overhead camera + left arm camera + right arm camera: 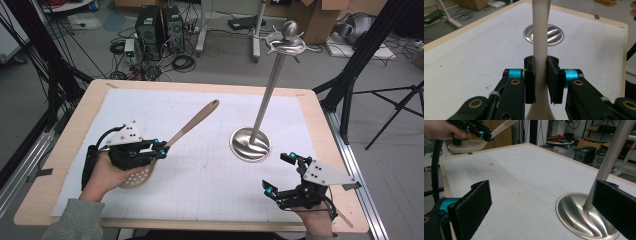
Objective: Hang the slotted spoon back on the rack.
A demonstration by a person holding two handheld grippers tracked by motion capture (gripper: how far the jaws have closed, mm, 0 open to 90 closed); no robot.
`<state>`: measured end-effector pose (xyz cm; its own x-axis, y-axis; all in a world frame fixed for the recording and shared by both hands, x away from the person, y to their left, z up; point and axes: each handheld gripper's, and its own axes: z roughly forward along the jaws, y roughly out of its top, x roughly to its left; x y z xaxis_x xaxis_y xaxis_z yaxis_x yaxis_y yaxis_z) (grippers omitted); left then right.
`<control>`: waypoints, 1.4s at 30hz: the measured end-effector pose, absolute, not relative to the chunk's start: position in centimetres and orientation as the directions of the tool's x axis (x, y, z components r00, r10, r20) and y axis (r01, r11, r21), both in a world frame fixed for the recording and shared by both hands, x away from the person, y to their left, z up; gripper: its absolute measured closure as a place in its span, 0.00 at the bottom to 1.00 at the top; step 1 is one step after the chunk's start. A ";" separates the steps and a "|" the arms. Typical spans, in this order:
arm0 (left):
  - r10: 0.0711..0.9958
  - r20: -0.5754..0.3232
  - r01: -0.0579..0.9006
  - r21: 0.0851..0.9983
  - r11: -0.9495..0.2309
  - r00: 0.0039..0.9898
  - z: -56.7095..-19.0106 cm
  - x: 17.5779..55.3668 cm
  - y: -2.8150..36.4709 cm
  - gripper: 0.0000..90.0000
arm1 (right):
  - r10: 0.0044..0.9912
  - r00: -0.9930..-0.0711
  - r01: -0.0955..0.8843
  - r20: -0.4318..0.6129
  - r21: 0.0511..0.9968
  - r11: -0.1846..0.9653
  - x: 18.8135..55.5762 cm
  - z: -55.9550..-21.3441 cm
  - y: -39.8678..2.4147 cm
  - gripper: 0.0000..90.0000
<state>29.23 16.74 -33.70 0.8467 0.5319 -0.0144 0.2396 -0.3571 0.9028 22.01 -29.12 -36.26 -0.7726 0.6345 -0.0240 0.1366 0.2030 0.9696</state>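
While the left claw [161,148] pinches the slotted wooden spoon [192,123] at its neck, the handle points up toward the steel stand [251,145]; the spread right claw [278,173] waits nearer that stand.

My left gripper [161,148] is a black frame of linked arms with brass-coloured pivot screws, turquoise collars behind each jaw, and flat black pads [553,75] with a rough, felt-like face. A grey three-cornered plate [125,134] dotted with small holes sits on top, and a black cable [89,165] loops from its rear. My right gripper [280,172] matches it: same turquoise collars, grey plate [325,173], black cable. A grey sleeve [75,220] covers my left forearm.
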 end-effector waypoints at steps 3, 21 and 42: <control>0.532 -0.014 0.237 0.905 -0.353 0.846 -33.4 29.3 16.4 0.86 | 0.638 -0.770 0.134 -0.024 0.971 0.198 21.9 -36.2 -29.2 0.02; 0.530 -0.019 0.212 0.928 -0.306 0.848 -32.5 29.3 13.9 0.86 | 0.635 -0.772 0.137 -0.022 0.970 0.200 21.9 -36.3 -29.1 0.02; 0.509 -0.028 0.171 0.956 -0.237 0.860 -28.9 29.3 12.4 0.86 | 0.638 -0.769 0.134 -0.023 0.971 0.196 21.9 -36.2 -29.4 0.02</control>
